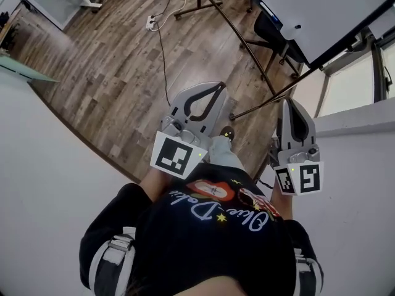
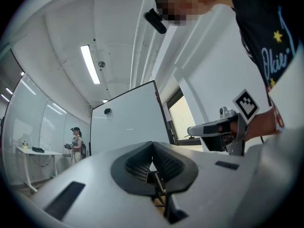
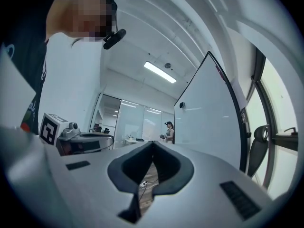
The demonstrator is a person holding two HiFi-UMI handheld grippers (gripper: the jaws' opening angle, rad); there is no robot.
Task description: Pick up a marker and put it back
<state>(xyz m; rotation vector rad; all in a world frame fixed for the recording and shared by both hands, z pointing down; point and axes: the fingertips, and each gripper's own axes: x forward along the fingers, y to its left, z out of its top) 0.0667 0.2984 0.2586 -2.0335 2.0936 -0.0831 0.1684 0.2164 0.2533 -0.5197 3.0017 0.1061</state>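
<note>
With the left tongs (image 1: 213, 88) and right tongs (image 1: 291, 103) seen shut and empty, no marker in view, and the whiteboard (image 1: 321, 11) at one o'clock, the task is judged not yet begun.

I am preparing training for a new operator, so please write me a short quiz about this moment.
1. True or false: the left gripper holds a marker.
2. The right gripper is: A) open, B) shut and empty, C) shut on a marker.
3. Which large thing stands ahead in both gripper views?
Key: 1 false; 2 B; 3 the whiteboard.
</note>
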